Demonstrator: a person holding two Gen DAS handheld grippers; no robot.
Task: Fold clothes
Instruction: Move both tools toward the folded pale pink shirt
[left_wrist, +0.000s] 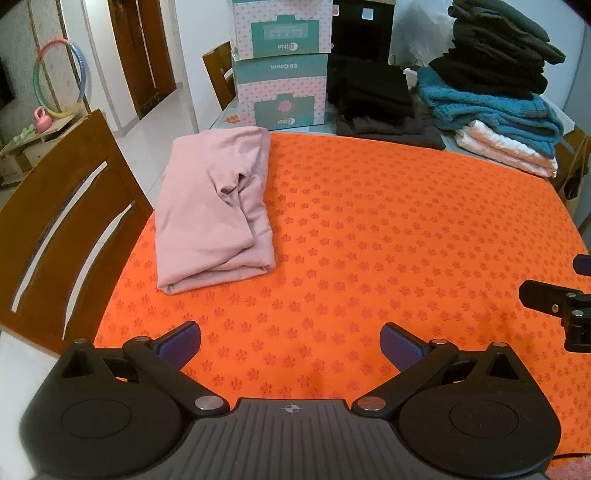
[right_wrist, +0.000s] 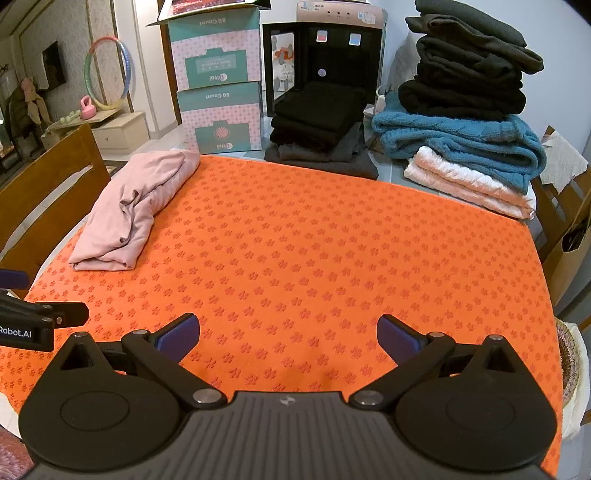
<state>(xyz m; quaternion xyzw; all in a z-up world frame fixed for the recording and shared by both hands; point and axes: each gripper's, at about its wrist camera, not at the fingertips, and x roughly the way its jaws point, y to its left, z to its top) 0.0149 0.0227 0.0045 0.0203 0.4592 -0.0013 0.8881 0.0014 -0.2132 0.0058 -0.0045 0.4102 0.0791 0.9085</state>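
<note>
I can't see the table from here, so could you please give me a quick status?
Left gripper, right gripper open, empty. Pink garment folded on orange cloth. Nothing in the way.

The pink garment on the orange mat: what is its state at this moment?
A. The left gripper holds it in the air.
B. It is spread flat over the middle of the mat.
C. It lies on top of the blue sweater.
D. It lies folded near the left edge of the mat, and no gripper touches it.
D. The pink garment lies folded at the left edge of the orange mat, and the left gripper and right gripper are both open and away from it.
</note>
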